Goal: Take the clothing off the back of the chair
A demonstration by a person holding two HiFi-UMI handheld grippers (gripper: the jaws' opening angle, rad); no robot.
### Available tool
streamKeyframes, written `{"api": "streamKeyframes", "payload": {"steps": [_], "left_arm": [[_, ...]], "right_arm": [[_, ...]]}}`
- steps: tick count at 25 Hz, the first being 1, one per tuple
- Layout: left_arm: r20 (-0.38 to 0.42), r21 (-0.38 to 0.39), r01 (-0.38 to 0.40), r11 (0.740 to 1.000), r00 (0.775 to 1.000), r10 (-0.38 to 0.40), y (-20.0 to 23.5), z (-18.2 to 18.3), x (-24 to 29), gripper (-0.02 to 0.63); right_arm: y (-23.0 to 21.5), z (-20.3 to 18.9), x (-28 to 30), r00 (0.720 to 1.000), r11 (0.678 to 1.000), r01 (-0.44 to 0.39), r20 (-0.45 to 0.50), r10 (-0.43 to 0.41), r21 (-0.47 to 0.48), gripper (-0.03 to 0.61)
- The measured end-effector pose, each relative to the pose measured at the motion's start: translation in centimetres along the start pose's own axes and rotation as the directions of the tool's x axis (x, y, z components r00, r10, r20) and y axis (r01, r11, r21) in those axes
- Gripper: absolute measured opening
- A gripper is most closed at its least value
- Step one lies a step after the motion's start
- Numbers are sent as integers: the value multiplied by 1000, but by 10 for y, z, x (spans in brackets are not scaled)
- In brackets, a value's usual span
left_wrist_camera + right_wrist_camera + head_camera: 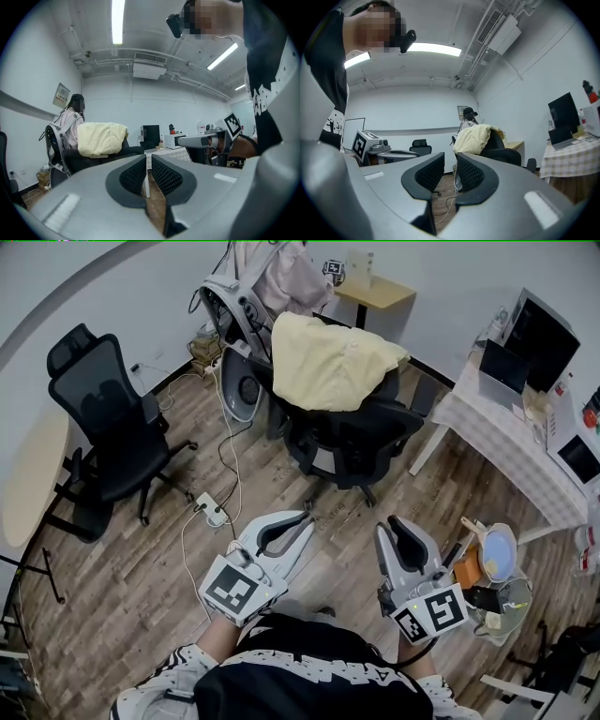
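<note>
A pale yellow garment (333,362) is draped over the back of a black office chair (361,442) in the middle of the room. The garment also shows in the left gripper view (101,138) and in the right gripper view (472,139), some way ahead of the jaws. My left gripper (305,518) (148,157) is held low in front of me, shut with nothing in it. Beside it, my right gripper (389,524) (450,157) stands open with a narrow gap and nothing between its pads. Both point towards the chair, well short of it.
A second black chair (112,427) stands at the left. A power strip with cables (214,512) lies on the wooden floor between me and the chair. A checked-cloth table (506,442) with a monitor is at the right, and a small cluttered stand (497,559) is near my right gripper. Pink clothing (281,277) hangs behind.
</note>
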State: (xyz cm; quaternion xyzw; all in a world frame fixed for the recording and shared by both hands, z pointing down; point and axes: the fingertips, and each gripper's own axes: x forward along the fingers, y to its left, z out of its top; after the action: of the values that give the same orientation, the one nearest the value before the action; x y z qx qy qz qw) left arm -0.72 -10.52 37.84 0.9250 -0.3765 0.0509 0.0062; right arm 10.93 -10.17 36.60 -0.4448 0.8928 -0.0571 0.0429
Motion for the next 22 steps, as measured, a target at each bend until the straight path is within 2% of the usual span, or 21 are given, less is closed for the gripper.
{"api": "streamKeyframes", "payload": {"steps": [3, 12, 17, 22], "left_arm": [[-6, 23, 1, 1000, 1000, 0, -3, 4, 1, 20], [-9, 28, 18, 999, 1000, -18, 0, 8, 9, 32], [-5, 18, 20, 1000, 1000, -20, 17, 8, 11, 37], [33, 29, 28, 999, 999, -29, 37, 18, 23, 38]], "right_arm": [[0, 0, -3, 1000, 1000, 4, 3, -4, 6, 102], [-5, 3, 1, 1000, 1000, 18, 2, -18, 6, 103], [-5, 4, 18, 1000, 1000, 25, -1, -25, -5, 106], [-10, 11, 33, 999, 999, 43, 6, -43, -21, 107]]}}
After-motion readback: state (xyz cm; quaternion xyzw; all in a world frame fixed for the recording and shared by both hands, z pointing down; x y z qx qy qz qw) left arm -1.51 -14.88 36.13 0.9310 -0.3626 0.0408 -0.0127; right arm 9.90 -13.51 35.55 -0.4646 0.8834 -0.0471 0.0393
